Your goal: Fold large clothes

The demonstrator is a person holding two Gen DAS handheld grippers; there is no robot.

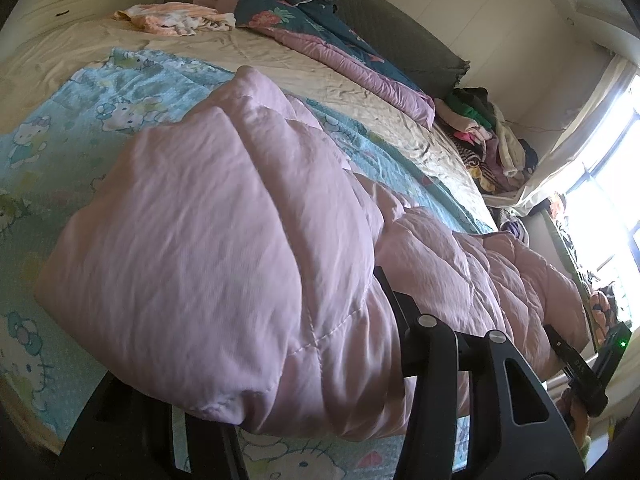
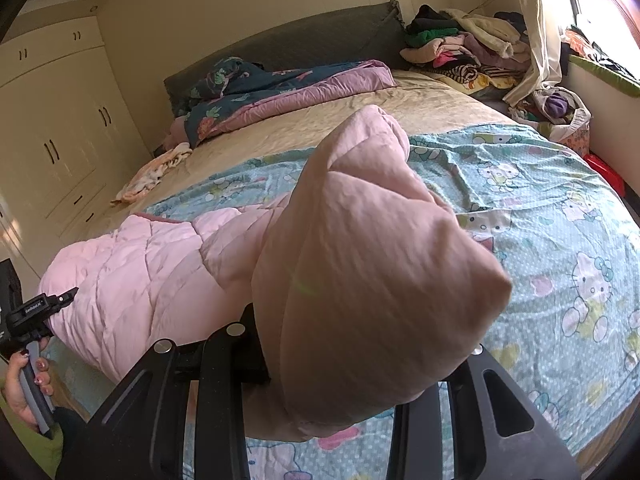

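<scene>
A large pink quilted garment [image 1: 460, 264] lies along the near edge of the bed and stretches between both grippers. My left gripper [image 1: 256, 340] is shut on one end, and a thick bunch of it [image 1: 192, 208] bulges over the fingers and hides the tips. My right gripper [image 2: 360, 320] is shut on the other end, where a peaked wad of it [image 2: 372, 240] rises in front of the lens. The right gripper [image 1: 576, 364] also shows at the edge of the left wrist view. In the right wrist view a hand [image 2: 28, 376] holds the left gripper [image 2: 44, 304] at far left.
The bed carries a light blue cartoon-cat sheet [image 2: 560, 220] over a beige cover [image 2: 320, 120]. At the headboard lie a dark floral duvet [image 2: 256, 92] and an orange-white cloth [image 2: 152, 176]. A heap of clothes [image 2: 460, 48] fills the window corner. Wardrobe doors [image 2: 60, 140] stand on the left.
</scene>
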